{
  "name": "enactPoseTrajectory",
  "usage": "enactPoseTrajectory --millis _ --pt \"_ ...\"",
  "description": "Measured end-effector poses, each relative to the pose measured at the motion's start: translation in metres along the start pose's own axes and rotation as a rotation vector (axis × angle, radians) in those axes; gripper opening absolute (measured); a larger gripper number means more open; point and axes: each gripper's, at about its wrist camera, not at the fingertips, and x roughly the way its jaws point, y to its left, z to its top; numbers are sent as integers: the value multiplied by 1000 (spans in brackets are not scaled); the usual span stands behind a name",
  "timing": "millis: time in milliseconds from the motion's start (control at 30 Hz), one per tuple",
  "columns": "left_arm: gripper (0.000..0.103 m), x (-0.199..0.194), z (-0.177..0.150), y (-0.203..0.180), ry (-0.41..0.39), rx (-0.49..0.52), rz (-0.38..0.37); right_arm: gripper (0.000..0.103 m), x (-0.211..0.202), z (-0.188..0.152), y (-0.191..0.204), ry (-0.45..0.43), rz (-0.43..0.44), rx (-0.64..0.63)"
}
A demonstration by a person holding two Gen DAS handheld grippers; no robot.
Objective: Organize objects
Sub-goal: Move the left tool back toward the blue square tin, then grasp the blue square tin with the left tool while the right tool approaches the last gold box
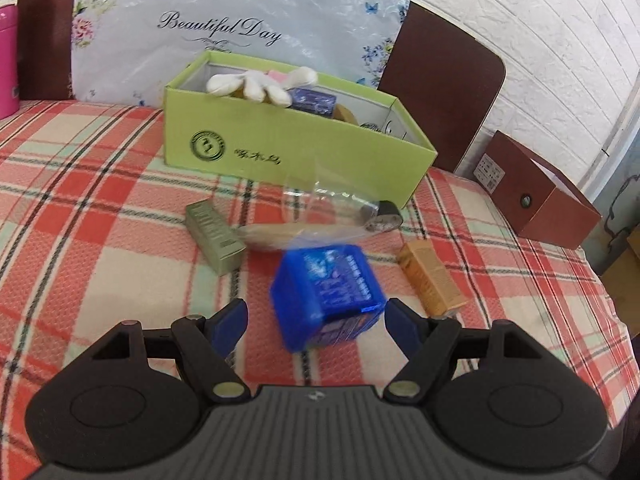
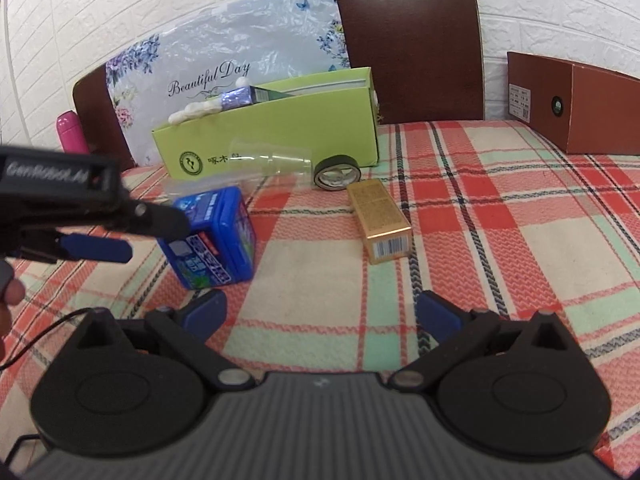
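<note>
Right now the left tongs (image 1: 316, 320) stand apart and empty, with the blue box (image 1: 328, 296) sitting just ahead of them, between the lines of the two pads but not yet pressed by either; the right pad looks very near its corner, the left pad has clear room. The box rests tilted on the plaid bed cover (image 1: 100, 220), so the step in hand, as I judge it, is to take that box and carry it to the green box (image 1: 280, 136) further ahead, which already holds a white glove (image 1: 256, 84) and other small things. To do it well, the tongs should go a little deeper so the pads meet the flat sides, not the corner, and should close slowly, since the box is glossy and may twist on the soft cover. Beyond it lie a clear plastic bag (image 1: 320, 200), a grey-green carton (image 1: 214, 236) to the left, a gold carton (image 1: 432, 280) to the right and a roll of black tape (image 1: 382, 216); the bag lies close behind the box and could be caught up with it. The right tongs (image 2: 322, 316) are also apart and hold nothing, with bare cover between the pads and the gold carton ahead of them; that one seems their likely pick.
</note>
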Motion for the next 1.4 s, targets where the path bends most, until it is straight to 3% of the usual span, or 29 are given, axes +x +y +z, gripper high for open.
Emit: enactPoseTrajectory --millis 233,300,433,533,733,900,1000,1067,1133,1233,1300,1400 --pt "79 33 7 -15 27 -5 24 103 -2 -2 -10 15 -25 21" --pt "70 36 3 -7 38 3 -6 103 -3 -2 -12 11 -30 16" --pt "66 21 -6 14 43 31 -74 103 -3 2 -14 -2 -40 -21" --pt "65 3 -15 28 52 102 -58 103 3 9 -15 -12 -55 -65" --pt "67 -20 -24 46 38 58 -17 102 32 27 -13 -21 -78 -142" --pt "73 -15 -24 37 33 77 -4 87 50 35 -11 -14 -101 -163" --pt "74 -9 -24 36 31 62 13 63 46 33 -13 -28 -111 -152" --pt "75 -7 -23 38 32 35 27 39 43 32 -16 -28 -108 -138" --pt "75 -5 -22 42 35 -2 37 31 37 30 -18 -40 -103 -124" --pt "73 -8 -25 47 18 -23 11 30 22 25 -19 -48 -79 -126" --pt "66 -9 -25 48 23 -21 -4 30 7 16 -18 -26 -65 -138" --pt "64 -11 -26 43 30 4 -46 30 -16 -1 -15 19 -34 -134"
